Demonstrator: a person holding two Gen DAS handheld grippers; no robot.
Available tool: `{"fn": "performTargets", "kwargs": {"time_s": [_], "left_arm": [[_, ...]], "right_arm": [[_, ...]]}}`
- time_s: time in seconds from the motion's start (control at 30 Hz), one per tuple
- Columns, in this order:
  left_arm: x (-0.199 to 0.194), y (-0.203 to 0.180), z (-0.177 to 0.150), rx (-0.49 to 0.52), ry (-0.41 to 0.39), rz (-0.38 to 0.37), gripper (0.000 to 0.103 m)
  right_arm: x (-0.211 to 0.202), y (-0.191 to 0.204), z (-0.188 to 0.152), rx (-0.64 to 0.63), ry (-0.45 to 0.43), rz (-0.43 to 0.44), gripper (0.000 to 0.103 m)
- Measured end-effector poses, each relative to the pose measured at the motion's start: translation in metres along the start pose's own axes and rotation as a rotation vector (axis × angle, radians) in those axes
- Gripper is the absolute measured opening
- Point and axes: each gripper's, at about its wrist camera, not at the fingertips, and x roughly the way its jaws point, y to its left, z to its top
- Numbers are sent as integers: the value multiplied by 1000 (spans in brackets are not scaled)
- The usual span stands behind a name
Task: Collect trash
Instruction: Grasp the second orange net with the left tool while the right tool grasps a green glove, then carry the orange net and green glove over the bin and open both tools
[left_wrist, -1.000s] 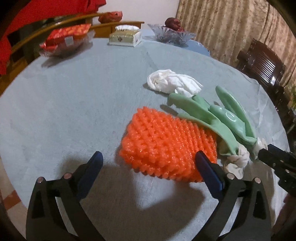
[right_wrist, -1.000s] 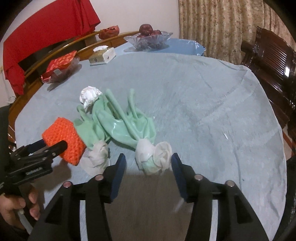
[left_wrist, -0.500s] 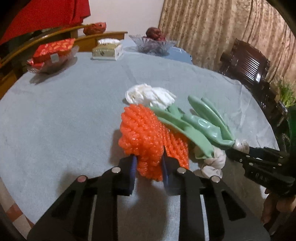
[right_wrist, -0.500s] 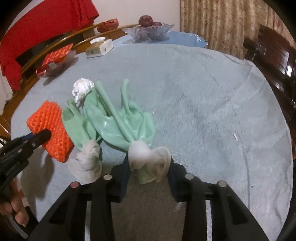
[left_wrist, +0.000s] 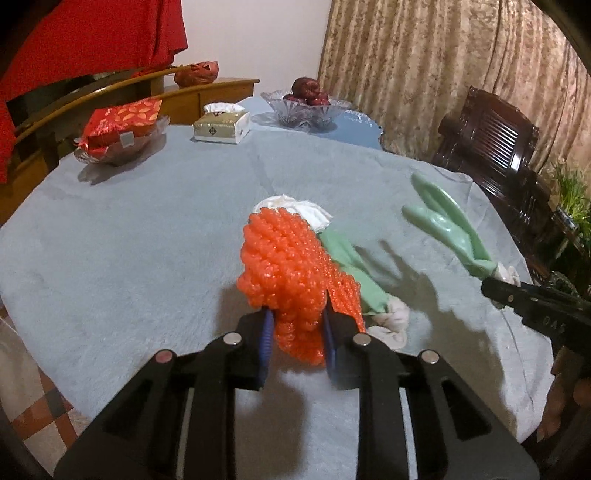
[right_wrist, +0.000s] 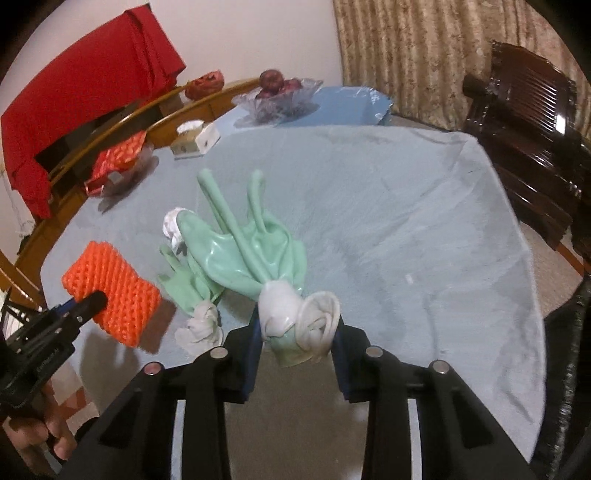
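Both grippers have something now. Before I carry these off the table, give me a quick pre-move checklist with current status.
1. Left gripper shut on the orange foam net: ok.
2. Right gripper shut on the lifted green glove at its white cuff: ok.
3. Lifted glove's fingers off the tablecloth: ok, shadow visible beneath in the left view.
4. Second green glove collected: not ok, lies on the cloth.
5. White crumpled tissue collected: not ok, on the cloth.
6. Trash bin location: cannot tell, none in view.
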Motion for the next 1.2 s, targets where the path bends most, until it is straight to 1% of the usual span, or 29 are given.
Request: {"fn": "performTargets", "kwargs": {"time_s": [0.23, 0.4, 0.63, 1.03, 1.2], "left_arm": [[-23, -24, 1, 39, -5, 5, 22], [-37, -55, -1, 79, -14, -27, 22], [-53, -119, -7, 159, -31, -103, 22], [-65, -249, -18, 308, -32, -274, 22], [-73, -294, -23, 357, -45, -329, 22]], "right_arm": [[-40, -23, -4, 34, -32, -30, 33], [-70, -50, -14, 82, -58, -66, 34], [-113, -95, -32, 138, -101, -135, 33], [-182, -176, -68, 253, -163, -261, 33], [-210, -208, -83, 303, -196, -311, 33]]}}
